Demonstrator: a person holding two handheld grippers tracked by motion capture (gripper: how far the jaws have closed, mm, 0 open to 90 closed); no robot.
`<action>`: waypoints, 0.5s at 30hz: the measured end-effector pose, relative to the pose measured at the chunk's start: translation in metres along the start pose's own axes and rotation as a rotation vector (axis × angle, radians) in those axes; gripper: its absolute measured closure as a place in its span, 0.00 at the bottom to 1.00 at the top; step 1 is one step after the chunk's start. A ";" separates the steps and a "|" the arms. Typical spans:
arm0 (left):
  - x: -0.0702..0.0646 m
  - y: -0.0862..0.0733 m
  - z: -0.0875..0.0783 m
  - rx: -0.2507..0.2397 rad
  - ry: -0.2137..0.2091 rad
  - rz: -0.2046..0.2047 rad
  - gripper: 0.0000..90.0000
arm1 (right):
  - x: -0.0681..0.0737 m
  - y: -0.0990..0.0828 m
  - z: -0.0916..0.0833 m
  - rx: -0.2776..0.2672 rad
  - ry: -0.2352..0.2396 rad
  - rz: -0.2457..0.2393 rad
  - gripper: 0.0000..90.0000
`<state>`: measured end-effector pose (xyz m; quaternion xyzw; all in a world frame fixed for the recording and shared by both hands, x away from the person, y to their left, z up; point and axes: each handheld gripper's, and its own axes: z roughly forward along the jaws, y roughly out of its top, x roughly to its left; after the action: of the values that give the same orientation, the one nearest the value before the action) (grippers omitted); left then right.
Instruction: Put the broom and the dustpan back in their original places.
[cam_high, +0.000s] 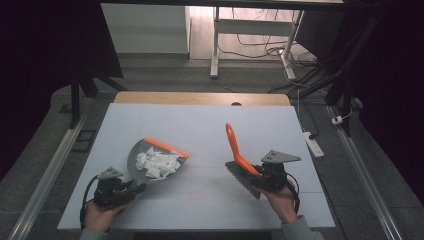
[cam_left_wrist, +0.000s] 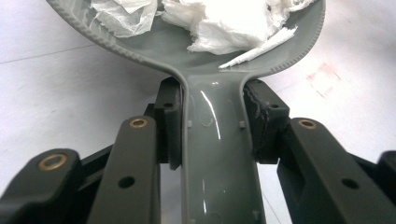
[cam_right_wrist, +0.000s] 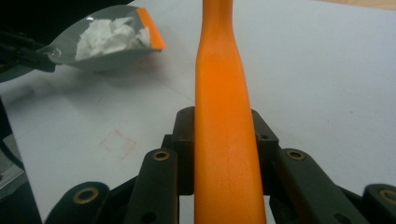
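Left claw (cam_left_wrist: 212, 135): clamped on the grey handle of the dustpan (cam_left_wrist: 219, 154); one black pad presses each side of the handle, just behind where it widens into the pan.
Left claw, high view (cam_high: 131, 188): at the near left of the worktop, held by the person's left hand (cam_high: 100, 215); a black cable loops beside it.
Dustpan (cam_high: 157, 160): grey with an orange front lip, lying on the worktop ahead of the left claw, lip turned away from the person and to the right.
Contents of pan: crumpled white paper scraps (cam_high: 157, 163), heaped inside the pan; in the left gripper view they lie against the ribbed rim.
Right claw (cam_right_wrist: 224, 140): clamped on the orange handle of the brush (cam_right_wrist: 224, 116), with one pad on each flank of the handle.
Right claw, high view (cam_high: 256, 176): at the near right, held by the person's right hand (cam_high: 282, 200); a grey three-cornered plate (cam_high: 280, 157) sits on top.
Brush (cam_high: 237, 150): orange handle rising away from the person and tilted slightly left; grey bristle head low, beside the claw.
Spacing: brush and dustpan well apart.
Worktop (cam_high: 200, 125): white sheet over a wooden top, bare between the two tools.
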<state>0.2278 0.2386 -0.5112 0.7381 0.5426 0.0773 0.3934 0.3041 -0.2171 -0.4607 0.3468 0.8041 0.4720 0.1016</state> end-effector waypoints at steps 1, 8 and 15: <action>0.000 0.000 0.000 -0.005 0.006 -0.013 0.68 | 0.000 -0.001 0.000 0.005 0.008 -0.003 0.78; 0.000 0.000 0.001 -0.030 0.051 -0.071 0.68 | -0.005 -0.006 -0.003 0.018 0.039 0.020 0.78; 0.006 -0.004 0.001 -0.045 0.086 -0.134 0.68 | -0.005 -0.015 -0.008 0.041 0.043 0.033 0.78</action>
<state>0.2275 0.2433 -0.5162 0.6873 0.6052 0.0946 0.3904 0.2972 -0.2309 -0.4694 0.3519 0.8097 0.4644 0.0693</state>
